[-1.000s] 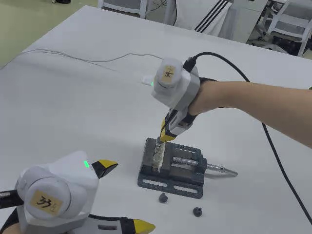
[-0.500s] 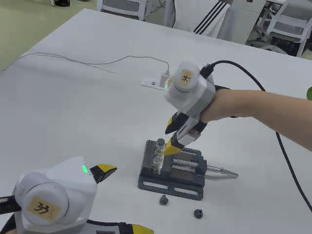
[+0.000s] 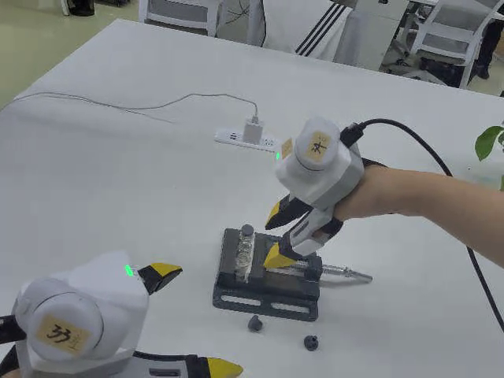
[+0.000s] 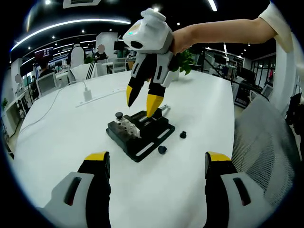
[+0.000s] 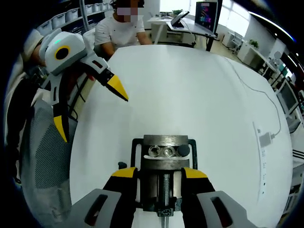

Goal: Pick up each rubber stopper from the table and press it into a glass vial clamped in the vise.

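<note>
Status: one small dark rubber stopper (image 3: 254,322) sits on the white tabletop (image 3: 118,173) just beside the base of the black metal vise (image 3: 264,295), with a second stopper (image 3: 311,342) near it to the right. We count three clear glass vials (image 5: 154,151) in a row in the vise: two mouths open, one already carrying a fitted stopper (image 5: 182,150). The right gripper (image 3: 277,235) hovers over the vise, fingers part-open, holding nothing. The left gripper (image 4: 157,159) is low at the near side, fingers wide, also holding nothing. We expect the stoppers to be light, soft, grippy and prone to rolling, so we'd pinch across the wider head with the plug end down and squeeze lightly. The glass is fragile, so we'd push straight down the vial axis with no side load. The vise looks heavy enough to stay put.
</note>
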Available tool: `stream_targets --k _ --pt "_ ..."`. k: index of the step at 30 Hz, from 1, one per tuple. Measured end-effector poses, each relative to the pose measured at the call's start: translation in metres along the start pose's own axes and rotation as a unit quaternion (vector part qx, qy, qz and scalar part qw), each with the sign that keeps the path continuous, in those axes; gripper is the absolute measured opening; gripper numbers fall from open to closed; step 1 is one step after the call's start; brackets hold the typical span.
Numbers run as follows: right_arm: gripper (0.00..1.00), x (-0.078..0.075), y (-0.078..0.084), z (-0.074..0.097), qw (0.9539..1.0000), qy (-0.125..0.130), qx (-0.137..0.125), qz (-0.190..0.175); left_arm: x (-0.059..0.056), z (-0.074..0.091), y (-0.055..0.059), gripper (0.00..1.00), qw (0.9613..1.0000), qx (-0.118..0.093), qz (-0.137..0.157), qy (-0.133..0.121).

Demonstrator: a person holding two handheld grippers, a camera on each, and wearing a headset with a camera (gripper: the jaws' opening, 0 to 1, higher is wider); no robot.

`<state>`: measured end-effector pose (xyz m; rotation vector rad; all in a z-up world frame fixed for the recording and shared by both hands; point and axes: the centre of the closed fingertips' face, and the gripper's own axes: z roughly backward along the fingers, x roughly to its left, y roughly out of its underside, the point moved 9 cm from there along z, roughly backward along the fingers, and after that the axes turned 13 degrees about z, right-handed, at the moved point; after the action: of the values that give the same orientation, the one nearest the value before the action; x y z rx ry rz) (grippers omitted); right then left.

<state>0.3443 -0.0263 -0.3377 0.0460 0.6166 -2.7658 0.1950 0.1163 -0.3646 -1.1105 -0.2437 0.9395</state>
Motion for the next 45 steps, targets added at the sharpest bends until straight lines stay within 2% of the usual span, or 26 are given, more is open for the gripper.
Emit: stream_targets --k 17,22,25,31,38,45 --pt "0.29 0.050 0.021 -0.001 0.9991 -0.002 -0.014 -0.040 -0.007 0.002 0.006 0.81 0.9999 0.004 -0.006 0.009" --pt "0.29 0.068 0.033 -0.004 0.9988 -0.007 -0.005 -0.048 -0.010 0.001 0.008 0.80 0.9999 0.007 -0.007 0.013" --pt "0.29 0.080 0.042 -0.004 0.9978 -0.008 -0.007 -0.065 -0.013 -0.002 0.009 0.80 0.9997 0.012 -0.012 0.019" --pt "0.29 0.099 0.059 -0.003 0.9958 -0.006 -0.006 -0.091 -0.019 -0.014 0.004 0.80 0.9985 0.025 -0.031 0.038" --pt "0.29 0.104 0.063 -0.004 0.9939 0.002 -0.013 -0.109 -0.021 -0.019 0.000 0.80 0.9975 0.029 -0.043 0.048" --pt "0.28 0.097 0.047 -0.012 0.9944 0.010 -0.030 -0.101 -0.022 -0.017 0.005 0.80 0.9974 0.033 -0.043 0.048"
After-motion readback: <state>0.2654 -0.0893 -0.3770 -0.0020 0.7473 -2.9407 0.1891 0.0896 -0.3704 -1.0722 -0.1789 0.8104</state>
